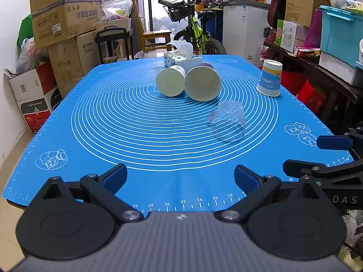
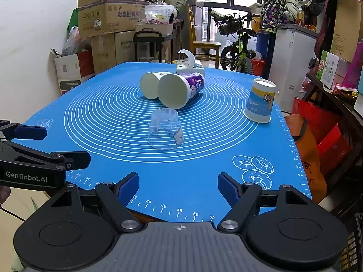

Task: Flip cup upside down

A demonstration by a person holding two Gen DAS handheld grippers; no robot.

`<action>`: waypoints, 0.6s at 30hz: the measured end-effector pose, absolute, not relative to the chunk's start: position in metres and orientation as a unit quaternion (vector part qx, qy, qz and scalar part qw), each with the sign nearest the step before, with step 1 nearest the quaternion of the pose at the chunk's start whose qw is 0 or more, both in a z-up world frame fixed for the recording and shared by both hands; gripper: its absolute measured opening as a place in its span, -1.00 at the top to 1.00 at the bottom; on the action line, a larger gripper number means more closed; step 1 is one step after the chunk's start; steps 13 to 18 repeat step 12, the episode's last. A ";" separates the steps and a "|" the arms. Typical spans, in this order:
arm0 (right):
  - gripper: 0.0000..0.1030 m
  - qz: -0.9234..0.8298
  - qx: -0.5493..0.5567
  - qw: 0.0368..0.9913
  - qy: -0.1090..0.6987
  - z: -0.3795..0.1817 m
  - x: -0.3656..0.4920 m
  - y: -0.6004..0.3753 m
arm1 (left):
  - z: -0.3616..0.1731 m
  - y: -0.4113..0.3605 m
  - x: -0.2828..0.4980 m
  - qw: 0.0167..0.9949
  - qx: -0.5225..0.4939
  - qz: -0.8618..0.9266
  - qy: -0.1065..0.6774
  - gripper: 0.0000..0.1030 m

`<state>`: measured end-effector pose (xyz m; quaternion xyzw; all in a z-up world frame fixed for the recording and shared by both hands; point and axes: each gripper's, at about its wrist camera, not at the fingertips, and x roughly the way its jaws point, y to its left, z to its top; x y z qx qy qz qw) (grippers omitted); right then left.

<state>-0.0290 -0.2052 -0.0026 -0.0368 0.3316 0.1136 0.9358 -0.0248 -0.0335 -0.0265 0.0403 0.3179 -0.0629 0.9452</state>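
Left wrist view
- Left hand-held gripper (image 1: pixel 180 179): jaws spread wide, nothing between them, low over the near edge of the blue ringed silicone mat (image 1: pixel 113 122) on the counter.
- Clear plastic cup (image 1: pixel 228 121): mouth-down on the mat, ahead and to the right.
- Two paper cups: white one (image 1: pixel 170 81) and larger one (image 1: pixel 202 83) lie on their sides, touching.
- Blue-and-yellow paper cup (image 1: pixel 270 78): upside down, far right.

Right wrist view
- Right hand-held gripper (image 2: pixel 178 187): wide open, empty.
- Clear plastic cup (image 2: pixel 165 128): straight ahead, inverted, apart from the fingers.
- Tissue box (image 2: pixel 190 66): behind the lying cups.
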 end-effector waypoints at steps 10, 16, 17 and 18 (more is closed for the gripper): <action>-0.56 0.113 -0.036 0.935 0.333 -0.004 -0.029 -0.205 | -0.027 -0.034 -0.024 0.945 0.047 -0.063 0.316 -0.94; -0.57 0.114 -0.036 0.935 0.334 -0.006 -0.028 -0.205 | -0.028 -0.034 -0.024 0.945 0.048 -0.064 0.316 -0.94; -0.57 0.114 -0.036 0.935 0.334 -0.006 -0.028 -0.205 | -0.028 -0.034 -0.024 0.945 0.048 -0.064 0.316 -0.94; -0.57 0.114 -0.036 0.935 0.334 -0.006 -0.028 -0.205 | -0.028 -0.034 -0.024 0.945 0.048 -0.064 0.316 -0.94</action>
